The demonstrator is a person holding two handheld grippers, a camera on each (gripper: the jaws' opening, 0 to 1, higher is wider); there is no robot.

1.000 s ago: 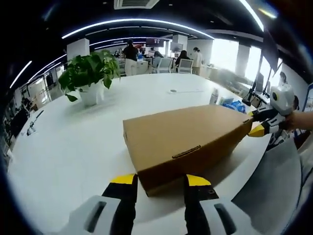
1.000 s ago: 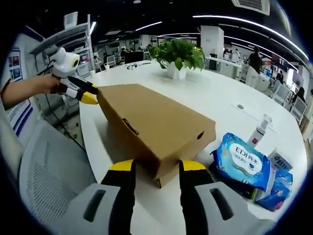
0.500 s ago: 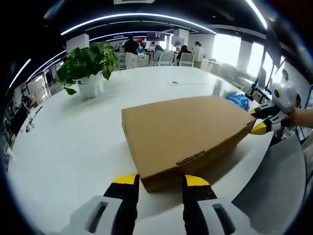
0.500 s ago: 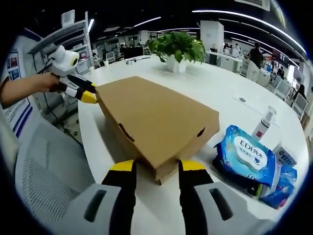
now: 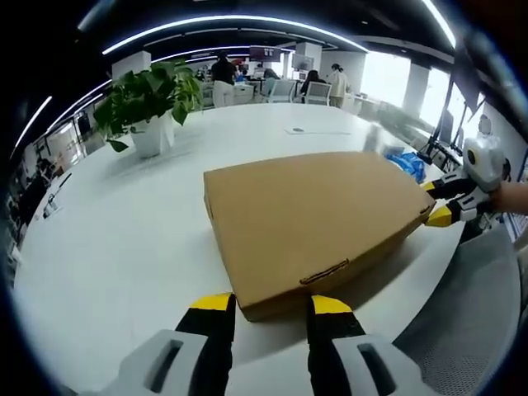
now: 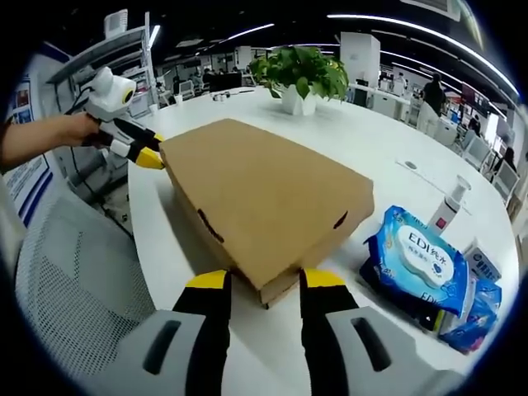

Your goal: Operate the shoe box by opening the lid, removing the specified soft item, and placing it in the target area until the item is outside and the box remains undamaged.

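Both my hand-held grippers, left [image 5: 268, 305] and right [image 6: 262, 280], stand spread at opposite ends of the closed box [image 5: 313, 219] lying lengthwise between them on the table [image 5: 124, 239], centre frame, equally near.

Grey gripper [image 5: 270, 307] bodies, black jaws, yellow tips
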